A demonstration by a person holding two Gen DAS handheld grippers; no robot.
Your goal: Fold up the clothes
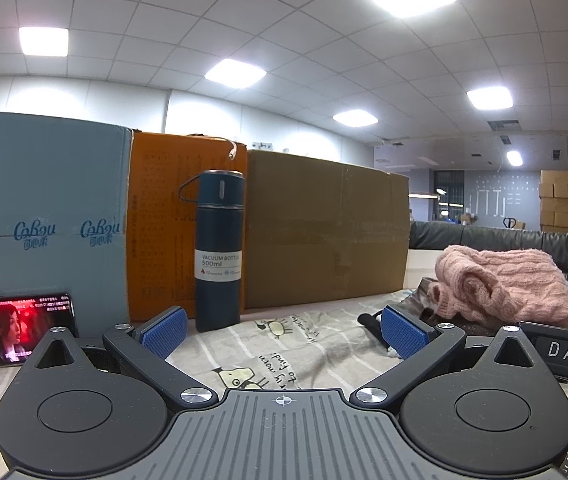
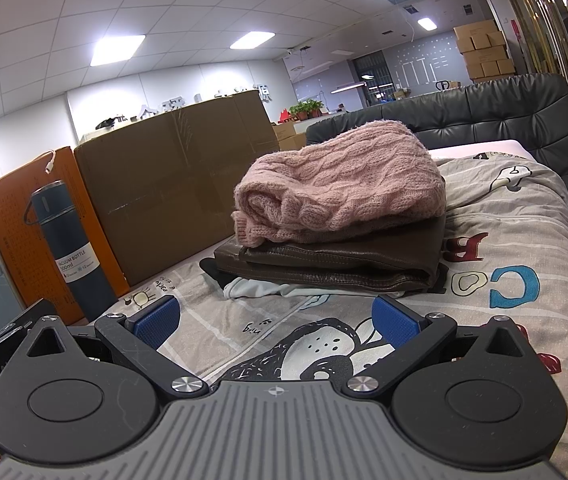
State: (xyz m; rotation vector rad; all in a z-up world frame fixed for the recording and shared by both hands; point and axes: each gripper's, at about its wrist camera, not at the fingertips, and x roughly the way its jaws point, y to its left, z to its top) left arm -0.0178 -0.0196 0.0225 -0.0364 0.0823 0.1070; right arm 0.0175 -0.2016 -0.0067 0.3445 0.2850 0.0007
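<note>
Both hand-held grippers, left (image 1: 282,330) and right (image 2: 276,318), are held wide open, empty | pink cable-knit sweater (image 2: 340,192) is stacked on brown leather garment (image 2: 336,264), right of vacuum bottle (image 2: 70,248), on bed sheet (image 2: 504,240) | apparently kept clear for folding.

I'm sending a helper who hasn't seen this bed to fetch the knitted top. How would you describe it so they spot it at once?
Start at the big brown cardboard box standing along the bed's far side. Just right of it, on the cartoon-print bedsheet, lies a small stack of clothes. The pink sweater is the top piece, a fluffy cable knit, resting on a smooth dark brown leather garment.
</note>
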